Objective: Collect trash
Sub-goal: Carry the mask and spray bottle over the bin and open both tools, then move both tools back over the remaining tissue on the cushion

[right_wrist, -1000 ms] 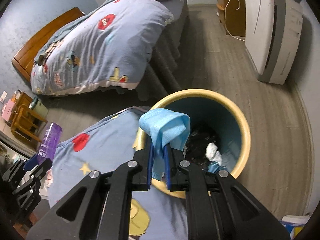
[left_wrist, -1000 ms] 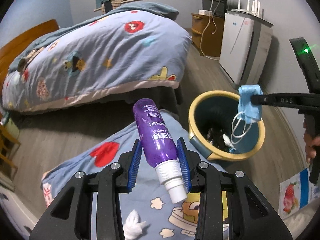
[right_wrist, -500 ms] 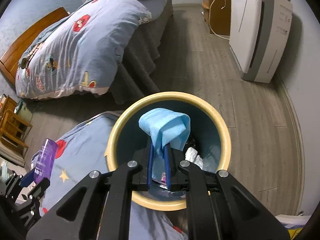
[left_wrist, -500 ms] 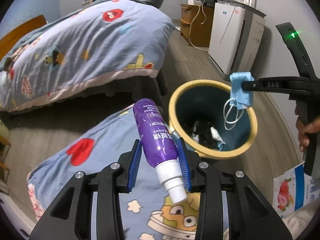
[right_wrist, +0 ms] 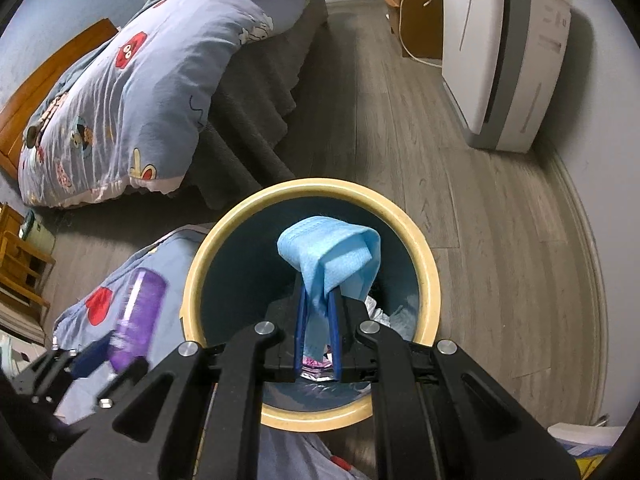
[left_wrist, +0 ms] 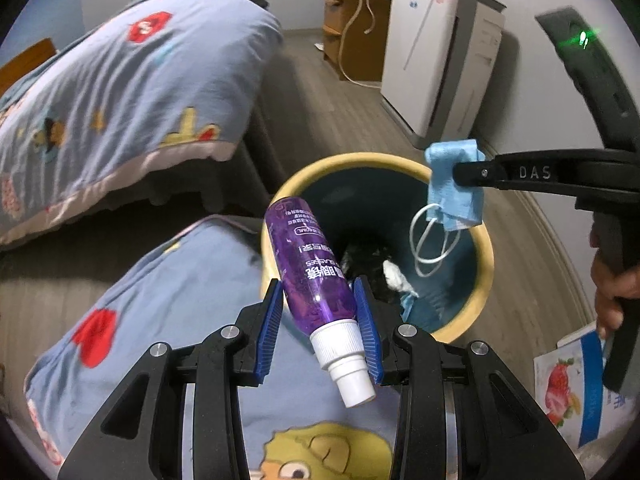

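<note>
My left gripper is shut on a purple bottle with a white cap, held at the near left rim of the yellow bin. My right gripper is shut on a blue face mask and holds it directly over the bin's opening. In the left wrist view the mask hangs from the right gripper with its white ear loops dangling over the bin. The bin holds crumpled trash. The bottle shows blurred in the right wrist view.
A cartoon-print blue quilt lies beside the bin on the left. A bed with the same bedding stands behind. A white appliance stands on the right by the wall. A printed packet lies at the lower right.
Both grippers have moved toward the bin. The mask now hangs over the middle of the opening, and the bottle has reached the bin's near rim.
</note>
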`<state>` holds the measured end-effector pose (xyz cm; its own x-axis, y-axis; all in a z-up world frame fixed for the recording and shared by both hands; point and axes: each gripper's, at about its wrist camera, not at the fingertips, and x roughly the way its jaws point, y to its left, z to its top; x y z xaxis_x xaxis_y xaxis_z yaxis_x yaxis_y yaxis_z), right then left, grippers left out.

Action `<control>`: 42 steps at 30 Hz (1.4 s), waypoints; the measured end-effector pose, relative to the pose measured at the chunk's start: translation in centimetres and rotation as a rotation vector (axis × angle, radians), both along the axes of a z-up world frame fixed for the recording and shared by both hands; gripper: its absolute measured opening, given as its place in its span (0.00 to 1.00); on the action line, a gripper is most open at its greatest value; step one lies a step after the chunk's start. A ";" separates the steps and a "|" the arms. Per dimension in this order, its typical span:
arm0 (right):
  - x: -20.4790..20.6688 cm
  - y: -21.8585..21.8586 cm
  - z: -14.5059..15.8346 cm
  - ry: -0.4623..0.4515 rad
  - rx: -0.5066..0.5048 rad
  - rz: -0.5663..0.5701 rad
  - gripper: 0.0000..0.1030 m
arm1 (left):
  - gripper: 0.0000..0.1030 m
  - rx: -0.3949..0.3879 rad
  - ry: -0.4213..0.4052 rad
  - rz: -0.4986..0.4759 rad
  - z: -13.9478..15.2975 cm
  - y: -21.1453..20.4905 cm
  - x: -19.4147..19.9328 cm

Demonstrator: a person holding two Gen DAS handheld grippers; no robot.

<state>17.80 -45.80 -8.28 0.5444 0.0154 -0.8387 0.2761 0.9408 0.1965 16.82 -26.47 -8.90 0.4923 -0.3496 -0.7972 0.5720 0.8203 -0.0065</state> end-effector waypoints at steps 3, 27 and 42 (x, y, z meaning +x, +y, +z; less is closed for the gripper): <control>0.4 -0.2 -0.6 0.017 0.009 -0.008 0.09 | 0.37 0.029 -0.002 -0.028 -1.0 -1.6 0.4; 1.3 -1.0 -0.9 0.011 0.095 -0.075 0.64 | 0.62 0.064 -0.034 -0.042 -2.6 -2.7 1.6; -0.3 2.7 2.5 -0.048 -0.118 -0.042 0.94 | 0.92 0.092 -0.115 0.138 0.4 3.6 -0.1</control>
<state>17.51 -43.07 -5.74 0.5816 -0.1052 -0.8066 0.3087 0.9460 0.0993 16.71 -22.83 -8.52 0.6205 -0.2006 -0.7581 0.4465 0.8851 0.1312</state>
